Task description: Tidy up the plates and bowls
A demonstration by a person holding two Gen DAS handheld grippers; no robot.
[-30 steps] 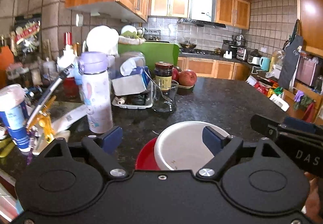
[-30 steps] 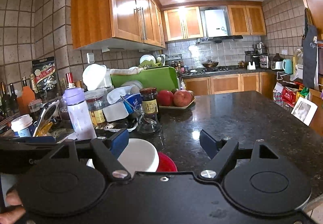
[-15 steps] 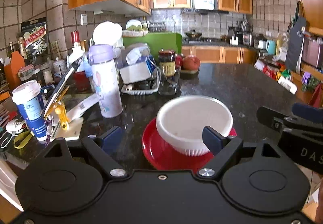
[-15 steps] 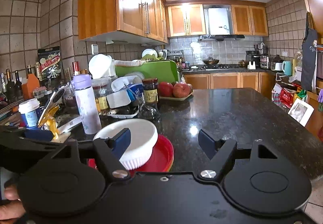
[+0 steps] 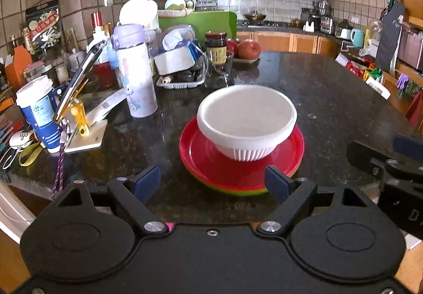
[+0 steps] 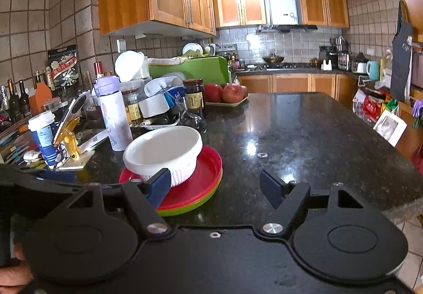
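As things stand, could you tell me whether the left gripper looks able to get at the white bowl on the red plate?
Probably yes: the left gripper is open and faces the white bowl head-on, with only bare counter and the red plate rim between.

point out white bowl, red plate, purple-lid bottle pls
white bowl (image 5: 246, 119), left wrist view, on its inner wall.
red plate (image 5: 203, 159), left wrist view, on bare surface left of the bowl.
purple-lid bottle (image 6: 116, 119), right wrist view, on its white body.
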